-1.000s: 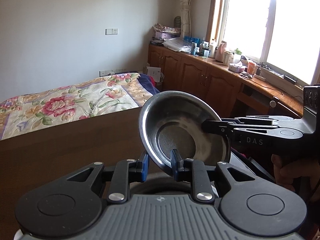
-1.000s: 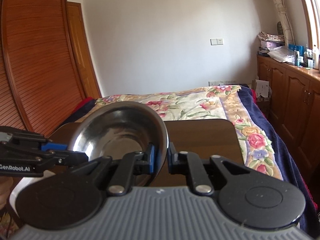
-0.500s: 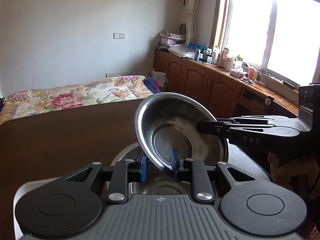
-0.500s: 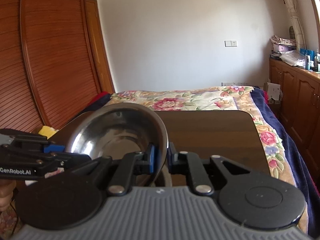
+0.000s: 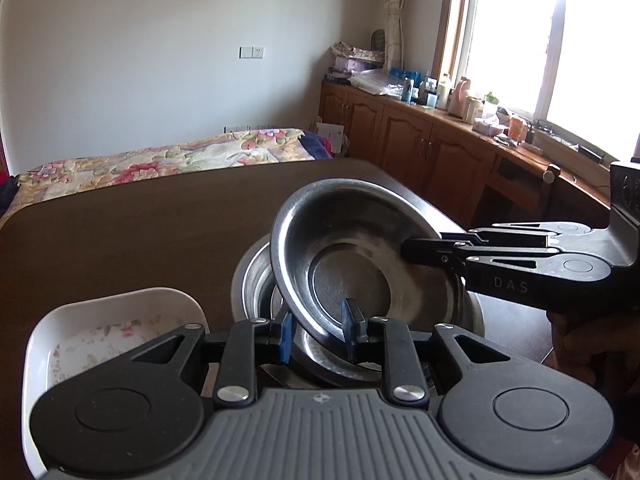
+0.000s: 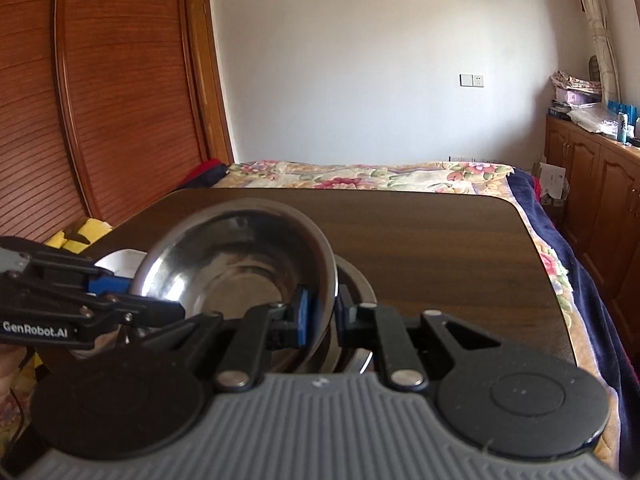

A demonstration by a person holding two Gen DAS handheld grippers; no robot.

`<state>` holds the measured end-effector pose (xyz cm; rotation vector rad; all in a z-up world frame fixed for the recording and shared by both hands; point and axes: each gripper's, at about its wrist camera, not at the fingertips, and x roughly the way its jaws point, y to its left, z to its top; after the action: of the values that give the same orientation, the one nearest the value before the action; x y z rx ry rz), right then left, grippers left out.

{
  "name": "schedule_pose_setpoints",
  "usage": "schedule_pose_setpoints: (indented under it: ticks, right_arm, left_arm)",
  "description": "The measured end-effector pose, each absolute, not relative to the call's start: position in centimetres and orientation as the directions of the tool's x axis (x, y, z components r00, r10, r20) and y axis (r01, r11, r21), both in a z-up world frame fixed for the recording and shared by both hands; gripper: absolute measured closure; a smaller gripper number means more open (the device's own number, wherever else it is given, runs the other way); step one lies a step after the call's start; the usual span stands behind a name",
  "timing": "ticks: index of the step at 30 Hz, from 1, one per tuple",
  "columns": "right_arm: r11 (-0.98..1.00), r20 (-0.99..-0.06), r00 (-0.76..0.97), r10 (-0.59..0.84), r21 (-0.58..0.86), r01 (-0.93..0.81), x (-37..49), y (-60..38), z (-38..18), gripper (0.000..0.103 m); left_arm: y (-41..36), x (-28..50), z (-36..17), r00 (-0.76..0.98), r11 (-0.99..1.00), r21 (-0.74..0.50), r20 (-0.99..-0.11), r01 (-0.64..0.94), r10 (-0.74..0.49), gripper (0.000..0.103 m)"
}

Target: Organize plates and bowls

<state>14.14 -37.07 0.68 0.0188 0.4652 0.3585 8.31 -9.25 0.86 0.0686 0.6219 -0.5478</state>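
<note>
Home bedroom. Bed [image 6: 372,174] with floral bedspread set against white wall; louvred wooden wardrobe doors [image 6: 100,92] seen at one side. Window [image 5: 556,36] with curtain [image 5: 394,8], wooden cabinets [image 5: 420,140] below, top cluttered with bottles and toiletries [image 5: 444,92]. Dark wooden counter [image 6: 420,240] placed at bed foot.

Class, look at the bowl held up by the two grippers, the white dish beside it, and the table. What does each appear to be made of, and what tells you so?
Held bowl: likely stainless steel; grey, shiny, with mirror-like reflections and a thin rolled rim.
White dish: probably glazed ceramic, possibly melamine; glossy white, thick rounded rim, floral print inside.
Table: dark wood or wood-look laminate; grain streaks, smooth satin sheen.
</note>
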Motion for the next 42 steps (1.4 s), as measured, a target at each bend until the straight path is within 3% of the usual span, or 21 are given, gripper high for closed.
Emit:
schedule_pose_setpoints:
  ticks: [15,20,26,28,36,40,42]
  right_arm:
    - [0.945,-0.449,0.843,0.294,0.007,-0.326,13.7,-35.5,-0.2,0.084]
    - [0.944,-0.442,0.848,0.293,-0.008,-0.331,13.5,-35.3,-0.2,0.083]
    - [0.944,-0.42,0.857,0.297,-0.008,-0.331,13.2,-35.3,-0.1,0.075]
    - [0.945,-0.404,0.865,0.297,-0.004,-0.326,12.8,-35.3,-0.1,0.071]
    - [0.958,-0.307,0.911,0.276,0.01,-0.287,11.3,-35.6,-0.5,0.042]
    - [0.967,-0.283,0.925,0.253,0.033,-0.254,11.5,-36.0,-1.0,0.037]
    - [0.969,-0.279,0.929,0.243,0.038,-0.242,11.6,-36.1,-1.4,0.028]
  left_arm:
    - [-9.4,8.4,0.0,0.681,0.863,-0.103,-0.571,0.494,-0.458,0.058]
    - [-9.4,8.1,-0.1,0.69,0.863,-0.102,-0.558,0.495,-0.461,0.039]
    - [-9.4,7.7,0.3,0.707,0.867,-0.101,-0.538,0.487,-0.46,0.029]
    - [-9.2,7.5,0.5,0.721,0.872,-0.101,-0.522,0.479,-0.456,0.027]
    - [-7.9,5.7,0.1,0.817,0.904,-0.062,-0.405,0.422,-0.409,0.013]
    - [-7.3,5.6,-0.6,0.843,0.917,-0.051,-0.376,0.396,-0.385,0.008]
    - [-7.0,5.7,-0.9,0.854,0.922,-0.054,-0.361,0.383,-0.376,0.004]
